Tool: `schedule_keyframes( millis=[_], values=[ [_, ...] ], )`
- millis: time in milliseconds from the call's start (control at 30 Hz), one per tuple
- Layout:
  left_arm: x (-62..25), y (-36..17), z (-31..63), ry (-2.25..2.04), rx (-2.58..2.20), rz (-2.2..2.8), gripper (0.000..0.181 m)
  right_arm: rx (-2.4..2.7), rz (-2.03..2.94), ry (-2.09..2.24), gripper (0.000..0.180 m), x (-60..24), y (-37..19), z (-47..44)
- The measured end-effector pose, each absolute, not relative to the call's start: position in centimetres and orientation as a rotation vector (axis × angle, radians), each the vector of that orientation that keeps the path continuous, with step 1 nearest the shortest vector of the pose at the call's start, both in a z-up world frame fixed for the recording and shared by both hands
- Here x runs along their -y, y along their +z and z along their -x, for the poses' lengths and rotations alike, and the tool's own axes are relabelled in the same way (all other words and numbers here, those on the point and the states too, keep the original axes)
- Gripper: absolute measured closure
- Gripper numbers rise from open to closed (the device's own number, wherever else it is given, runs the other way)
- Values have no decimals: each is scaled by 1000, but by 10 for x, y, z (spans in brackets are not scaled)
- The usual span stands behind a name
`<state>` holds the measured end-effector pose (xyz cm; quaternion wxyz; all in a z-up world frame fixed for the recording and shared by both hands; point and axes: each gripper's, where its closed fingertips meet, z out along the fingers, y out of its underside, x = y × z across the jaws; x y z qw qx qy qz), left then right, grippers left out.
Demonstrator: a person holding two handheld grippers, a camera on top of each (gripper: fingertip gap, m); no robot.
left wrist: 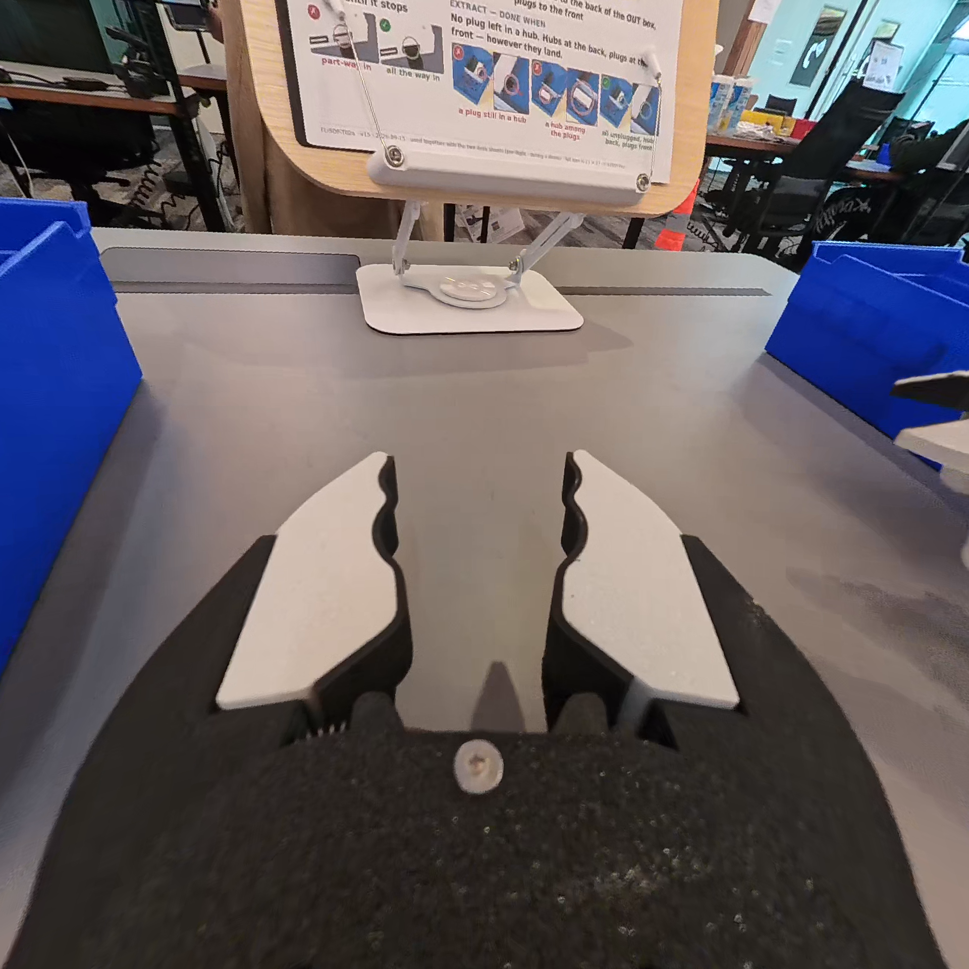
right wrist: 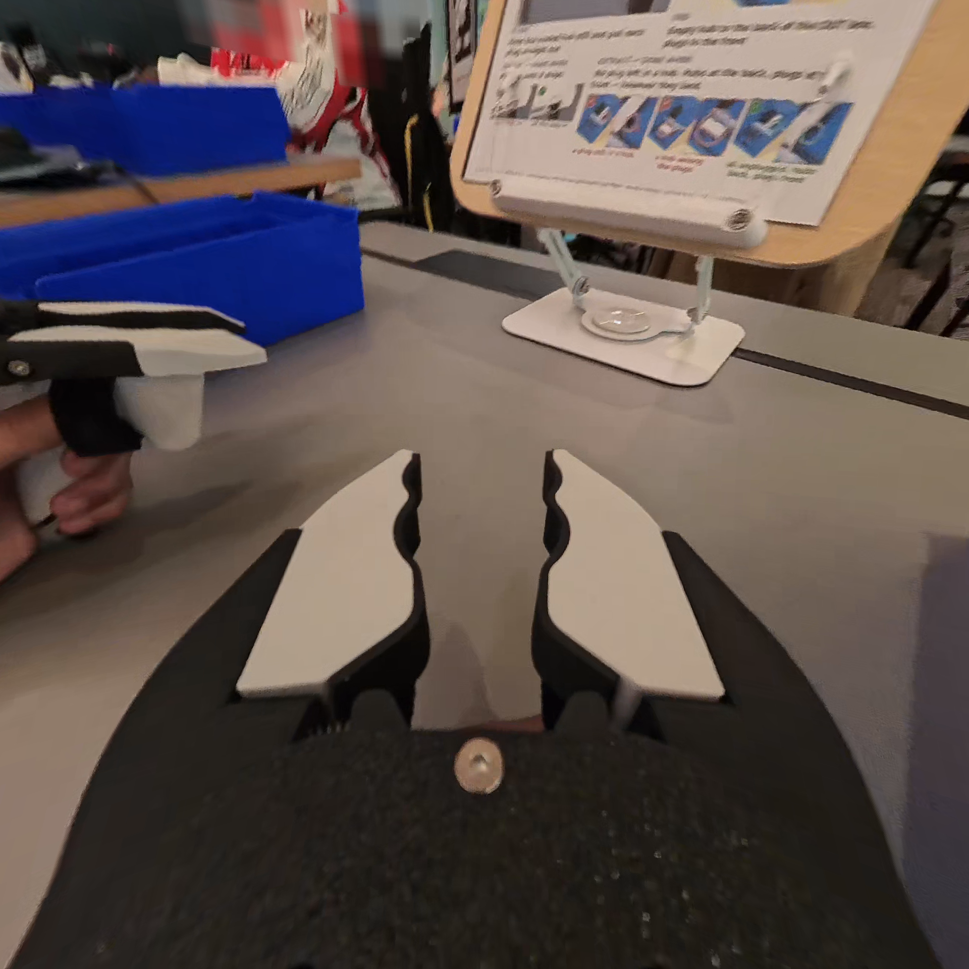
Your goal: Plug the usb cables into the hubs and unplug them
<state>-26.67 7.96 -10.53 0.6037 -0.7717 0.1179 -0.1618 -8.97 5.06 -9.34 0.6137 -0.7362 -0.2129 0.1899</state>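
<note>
No usb cable or hub shows in either view. My left gripper (left wrist: 480, 461) is open and empty, low over the grey table (left wrist: 472, 398). My right gripper (right wrist: 481, 459) is open and empty over the same table (right wrist: 524, 419). In the right wrist view the left gripper (right wrist: 230, 335) shows from the side at the left edge, held by a hand (right wrist: 78, 487). In the left wrist view the tips of the right gripper (left wrist: 933, 409) show at the right edge.
A blue bin (left wrist: 52, 367) stands at the table's left side and another blue bin (left wrist: 865, 335) at its right; the left one also shows in the right wrist view (right wrist: 210, 267). A wooden stand with an instruction sheet (left wrist: 472, 105) rests on a white base (left wrist: 472, 304) at the table's back.
</note>
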Motion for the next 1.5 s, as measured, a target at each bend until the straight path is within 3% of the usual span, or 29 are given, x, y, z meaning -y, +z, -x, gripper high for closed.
schedule_keyframes(
  millis=[1500],
  values=[
    [-57,-113,229,-490,-506,1830,123,482,1658,371,142,-44,-99,85]
  ],
)
